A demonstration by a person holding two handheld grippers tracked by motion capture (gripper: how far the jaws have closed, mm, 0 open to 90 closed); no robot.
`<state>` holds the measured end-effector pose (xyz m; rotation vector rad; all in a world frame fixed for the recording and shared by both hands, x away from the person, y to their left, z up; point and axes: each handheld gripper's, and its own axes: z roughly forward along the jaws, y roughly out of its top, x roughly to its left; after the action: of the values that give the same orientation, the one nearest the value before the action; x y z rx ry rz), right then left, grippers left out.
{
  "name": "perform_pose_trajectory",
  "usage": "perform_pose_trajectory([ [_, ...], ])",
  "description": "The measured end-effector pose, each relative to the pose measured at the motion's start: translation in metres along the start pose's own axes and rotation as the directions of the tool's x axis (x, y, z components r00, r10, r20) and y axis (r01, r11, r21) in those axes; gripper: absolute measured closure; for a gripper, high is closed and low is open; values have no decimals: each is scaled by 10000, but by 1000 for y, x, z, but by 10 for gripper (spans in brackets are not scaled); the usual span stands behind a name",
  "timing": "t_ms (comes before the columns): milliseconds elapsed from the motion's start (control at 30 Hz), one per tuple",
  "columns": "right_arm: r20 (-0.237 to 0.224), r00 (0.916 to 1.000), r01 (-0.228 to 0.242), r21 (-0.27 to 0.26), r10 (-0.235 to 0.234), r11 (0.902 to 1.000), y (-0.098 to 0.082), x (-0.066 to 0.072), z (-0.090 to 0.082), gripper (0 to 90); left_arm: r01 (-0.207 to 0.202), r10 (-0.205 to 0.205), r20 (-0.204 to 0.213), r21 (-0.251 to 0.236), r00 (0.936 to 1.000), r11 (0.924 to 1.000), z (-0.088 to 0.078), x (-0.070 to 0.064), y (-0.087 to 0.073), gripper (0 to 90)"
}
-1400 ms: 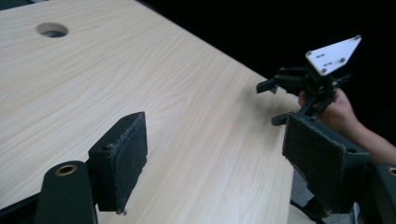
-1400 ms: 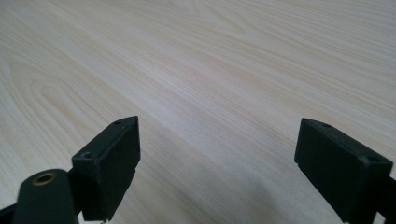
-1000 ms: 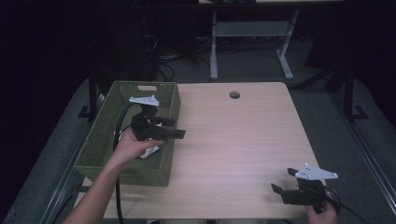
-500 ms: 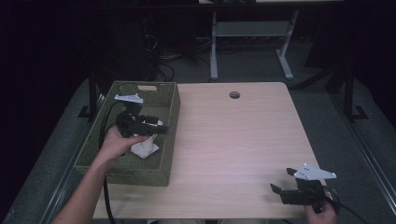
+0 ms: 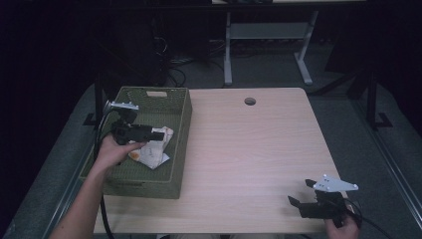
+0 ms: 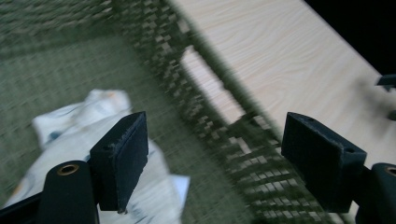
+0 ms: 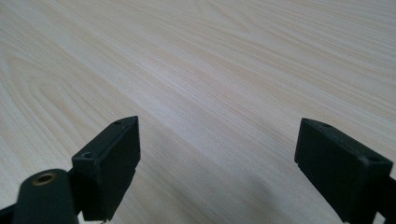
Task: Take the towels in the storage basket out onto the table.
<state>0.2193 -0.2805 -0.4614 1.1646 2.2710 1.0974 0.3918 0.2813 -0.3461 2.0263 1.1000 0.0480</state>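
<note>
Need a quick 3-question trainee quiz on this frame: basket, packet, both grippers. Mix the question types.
1. True or false: the left gripper is clamped shut on the white crumpled packet.
2. Multiple choice: where does the white crumpled packet lie? A) on the bare light wooden table; B) inside the green woven rectangular basket; C) between the right gripper's fingers.
3. Fill in: below the right gripper, its own view shows bare ____.

Key
1. False: its fingers stand wide apart above the packet, inside the basket.
2. B.
3. Tabletop: the right gripper is open at the table's near right corner, with nothing between its fingers.
</note>
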Motion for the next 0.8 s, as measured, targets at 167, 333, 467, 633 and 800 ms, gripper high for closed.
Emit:
perform_pose_trajectory([
  [167, 2, 10000, 17, 27, -17, 10000, 0, -1, 1, 140, 288, -284, -329, 111, 9991, 9995, 2, 13, 0, 227],
  [333, -7, 10000, -32, 43, 32, 10000, -1, -2, 0, 140, 708, -638, -1072, 624, 9922, 9955, 10, 29, -2, 227],
  [467, -11, 10000, 7, 4, -7, 10000, -2, -3, -1, 140, 1049, -883, -1436, 1125, 9857, 9881, 18, 36, -5, 226],
  [633, -63, 10000, 10, 49, -10, 10000, -1, -3, 0, 140, 1397, -1092, -1950, 1501, 9747, 9787, 24, 42, -6, 227],
  [800, -76, 10000, 50, 79, -49, 10000, -2, -2, -1, 140, 1610, -1095, -2517, 1940, 9616, 9677, 28, 49, -10, 227],
])
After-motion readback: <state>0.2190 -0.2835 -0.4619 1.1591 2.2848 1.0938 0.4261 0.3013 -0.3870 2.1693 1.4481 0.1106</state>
